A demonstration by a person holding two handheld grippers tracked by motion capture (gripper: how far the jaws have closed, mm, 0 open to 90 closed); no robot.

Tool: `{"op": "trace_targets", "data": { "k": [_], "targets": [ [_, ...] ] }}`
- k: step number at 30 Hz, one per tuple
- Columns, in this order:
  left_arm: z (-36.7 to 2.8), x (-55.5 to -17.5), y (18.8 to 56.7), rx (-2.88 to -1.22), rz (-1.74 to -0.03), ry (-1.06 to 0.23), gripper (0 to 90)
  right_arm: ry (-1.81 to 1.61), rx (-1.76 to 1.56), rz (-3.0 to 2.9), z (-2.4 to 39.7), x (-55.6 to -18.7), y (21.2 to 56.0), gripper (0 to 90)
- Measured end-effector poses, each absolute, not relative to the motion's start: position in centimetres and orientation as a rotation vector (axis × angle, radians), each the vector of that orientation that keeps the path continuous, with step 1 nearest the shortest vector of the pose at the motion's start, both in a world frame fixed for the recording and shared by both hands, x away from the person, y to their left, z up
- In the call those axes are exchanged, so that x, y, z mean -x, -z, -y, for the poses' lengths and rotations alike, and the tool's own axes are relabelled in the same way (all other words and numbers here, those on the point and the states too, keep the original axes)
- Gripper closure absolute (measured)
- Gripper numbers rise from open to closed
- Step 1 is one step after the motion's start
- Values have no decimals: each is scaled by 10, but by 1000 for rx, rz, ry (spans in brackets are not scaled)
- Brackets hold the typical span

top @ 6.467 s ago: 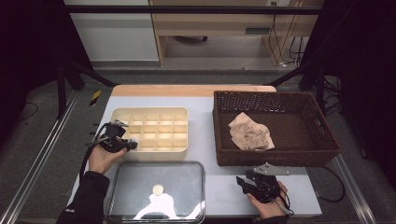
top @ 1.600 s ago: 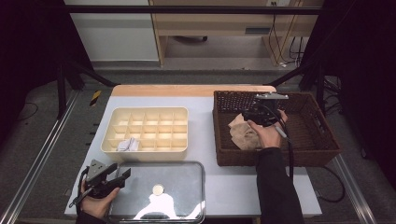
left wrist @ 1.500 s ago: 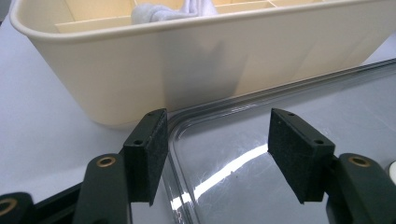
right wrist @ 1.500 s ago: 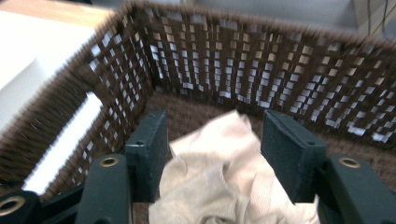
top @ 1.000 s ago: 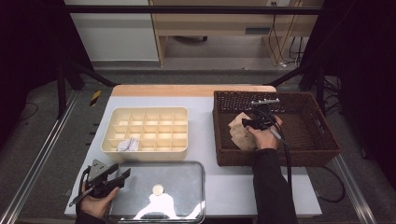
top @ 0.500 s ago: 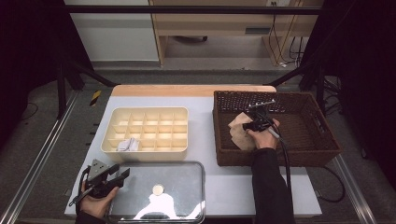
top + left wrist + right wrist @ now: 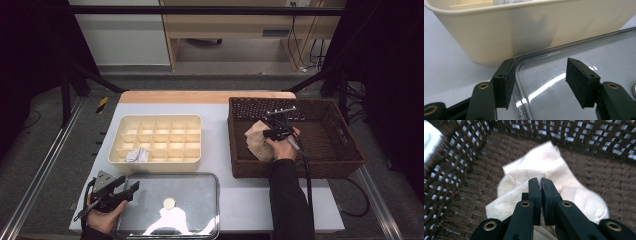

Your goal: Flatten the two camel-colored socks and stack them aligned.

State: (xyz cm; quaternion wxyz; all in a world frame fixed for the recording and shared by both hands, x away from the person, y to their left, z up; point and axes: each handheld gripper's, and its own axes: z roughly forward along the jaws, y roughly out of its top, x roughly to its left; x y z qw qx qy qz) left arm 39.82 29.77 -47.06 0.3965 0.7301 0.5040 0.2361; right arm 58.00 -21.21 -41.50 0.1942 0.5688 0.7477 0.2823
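Note:
A cream sock [image 7: 257,143] [image 7: 549,160] lies bunched in the brown wicker basket [image 7: 295,170] [image 7: 454,157] at the right. My right gripper [image 7: 272,131] [image 7: 540,180] points down into the basket; its jaws have just been closing and are shut on a fold of the sock. At the near left, my left gripper [image 7: 131,187] [image 7: 540,72] hovers over the corner of the clear lid [image 7: 195,187] [image 7: 579,47]. Its jaws have just been opening, and the pads press on nothing.
A cream compartment box [image 7: 155,161] [image 7: 524,30] stands just behind the lid, with a small white item [image 7: 136,155] in its near-left cell. The lid carries a round knob [image 7: 169,203]. The basket's walls rise around my right gripper.
My right gripper has sunk onto the sock in the basket and its jaws have shut on it. The left hand has stayed by the lid's left corner.

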Motion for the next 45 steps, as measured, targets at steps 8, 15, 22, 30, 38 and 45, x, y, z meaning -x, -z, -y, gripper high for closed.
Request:
{"op": "trace_targets", "data": {
  "k": [8,15,22,30,38,45],
  "targets": [
    [-296,-398,470,-1858,-1273,-595,386,-966,-1513,-1974,220,-568,390,878],
    [-294,-398,470,-1868,-1271,-605,380,-1074,-1444,-1913,226,-552,363,879],
    [-294,-398,471,-1867,-1275,-602,376,-1178,-1354,-1903,223,-529,340,880],
    [-294,-397,470,-1865,-1277,-606,372,-1244,-1274,-1890,219,-501,318,881],
    [-294,-397,470,-1862,-1277,-613,369,-1332,-1158,-1903,211,-466,295,880],
    [-294,-397,469,-1861,-1278,-614,368,-1406,-1055,-1954,200,-435,288,881]
  ]
}}
